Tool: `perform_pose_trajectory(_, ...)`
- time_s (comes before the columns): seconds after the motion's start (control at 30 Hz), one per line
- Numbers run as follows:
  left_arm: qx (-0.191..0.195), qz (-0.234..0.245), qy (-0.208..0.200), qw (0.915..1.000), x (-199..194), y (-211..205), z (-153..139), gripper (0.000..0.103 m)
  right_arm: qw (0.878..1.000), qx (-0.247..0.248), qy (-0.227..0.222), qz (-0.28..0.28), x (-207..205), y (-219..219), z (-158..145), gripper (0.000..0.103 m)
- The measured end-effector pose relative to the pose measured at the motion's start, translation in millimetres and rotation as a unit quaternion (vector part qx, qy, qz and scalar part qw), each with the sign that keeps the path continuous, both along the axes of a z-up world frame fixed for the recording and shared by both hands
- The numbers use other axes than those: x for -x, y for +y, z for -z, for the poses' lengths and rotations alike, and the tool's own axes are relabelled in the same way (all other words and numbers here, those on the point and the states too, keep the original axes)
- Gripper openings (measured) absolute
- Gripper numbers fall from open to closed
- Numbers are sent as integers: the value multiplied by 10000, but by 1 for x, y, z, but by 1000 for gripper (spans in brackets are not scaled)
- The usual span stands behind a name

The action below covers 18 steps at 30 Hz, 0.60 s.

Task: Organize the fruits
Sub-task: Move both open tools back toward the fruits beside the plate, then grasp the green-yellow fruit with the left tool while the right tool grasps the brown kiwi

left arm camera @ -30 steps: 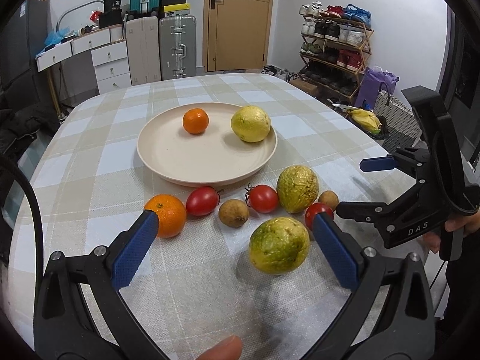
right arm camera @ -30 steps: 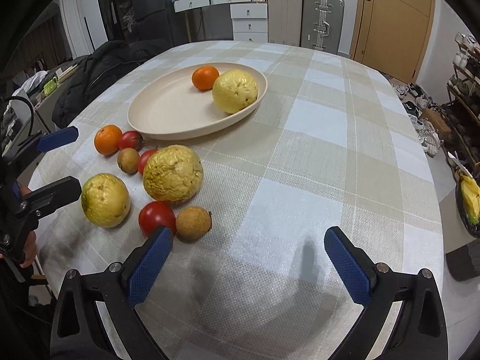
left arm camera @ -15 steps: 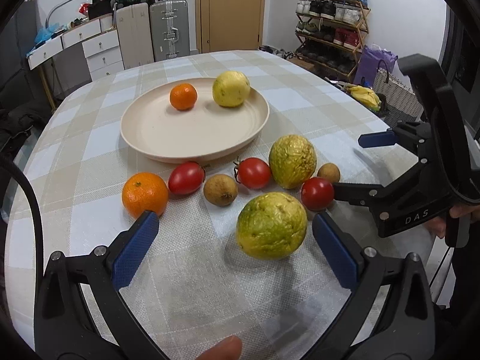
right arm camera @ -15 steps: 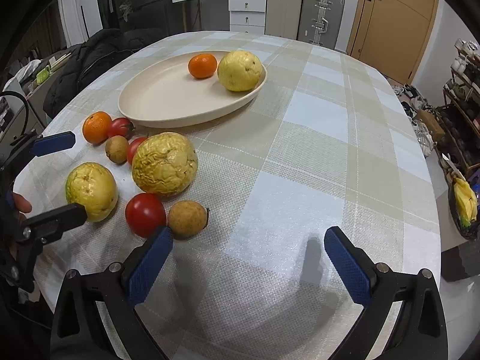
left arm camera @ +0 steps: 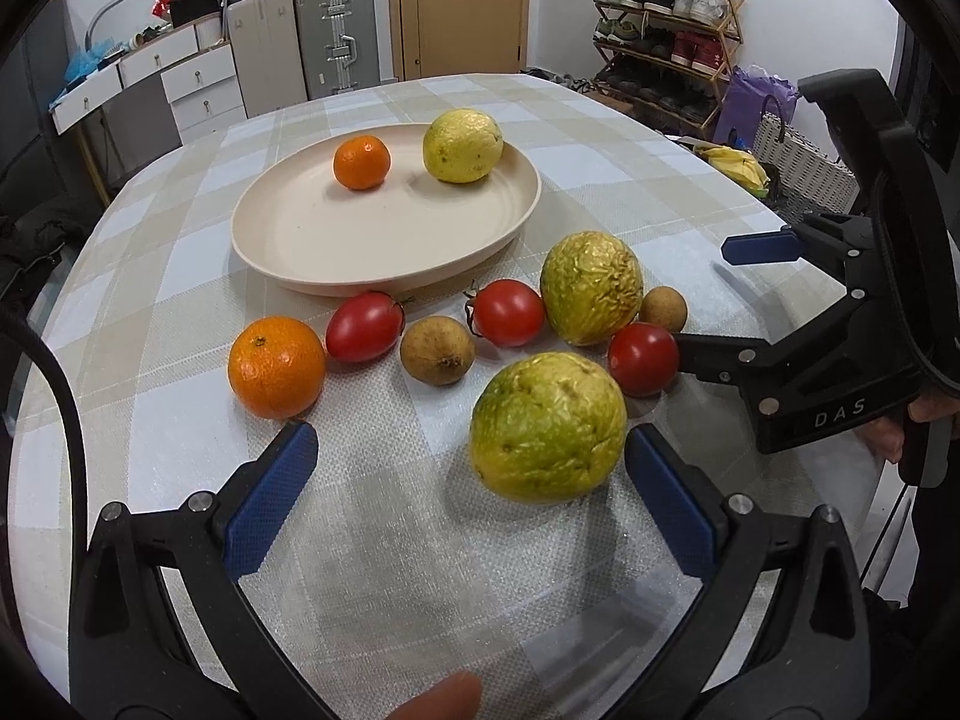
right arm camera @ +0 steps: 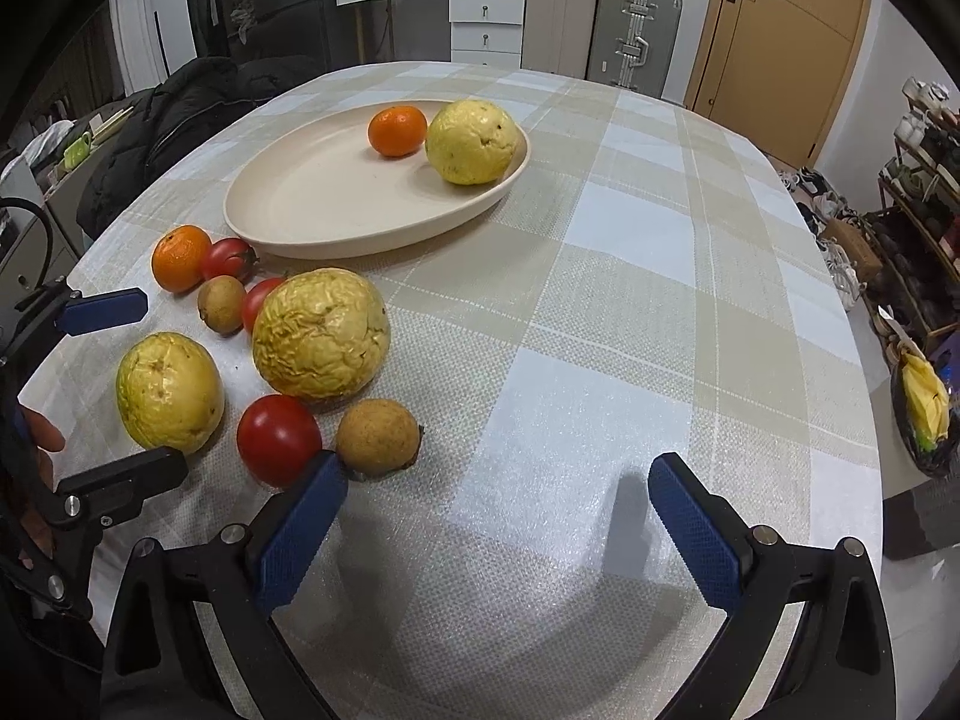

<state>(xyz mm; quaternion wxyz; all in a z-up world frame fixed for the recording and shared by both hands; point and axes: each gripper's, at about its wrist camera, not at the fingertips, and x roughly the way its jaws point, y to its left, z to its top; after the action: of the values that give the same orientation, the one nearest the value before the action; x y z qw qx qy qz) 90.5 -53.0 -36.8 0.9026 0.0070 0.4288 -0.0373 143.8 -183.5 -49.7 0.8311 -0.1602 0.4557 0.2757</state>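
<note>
A cream plate on the checked tablecloth holds a small orange and a yellow citrus. In front of it lie an orange, three red tomatoes, two brown round fruits and a wrinkled yellow-green fruit. My left gripper is open, its right pad beside a green-yellow fruit. My right gripper is open over bare cloth, its left pad touching a tomato and a brown fruit.
The table's right edge drops off toward a shoe rack and a basket with bananas. Suitcases and white drawers stand behind the table. A dark jacket lies off the table's left side. A fingertip shows at the bottom.
Both grippers have moved forward toward the fruit. The green-yellow fruit now sits close to my left gripper's right pad, and my right gripper's left pad has reached the tomato and brown fruit.
</note>
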Motion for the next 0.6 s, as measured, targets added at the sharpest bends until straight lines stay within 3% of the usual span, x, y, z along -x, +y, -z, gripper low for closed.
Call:
perform_pose_trajectory(0.1,10,49,43,10000,-1,-1,1,102,10000,29,-53,-48,2,1,-2,101)
perform_pose_trajectory(0.27,-17,198,58,9998,1,-5,2,101,9998,-127,-11,-183,4,2,-3,82)
perform_pose_trajectory(0.6,137,534,94,9984,2,-11,4,62,9986,-303,90,-434,10,7,-5,61)
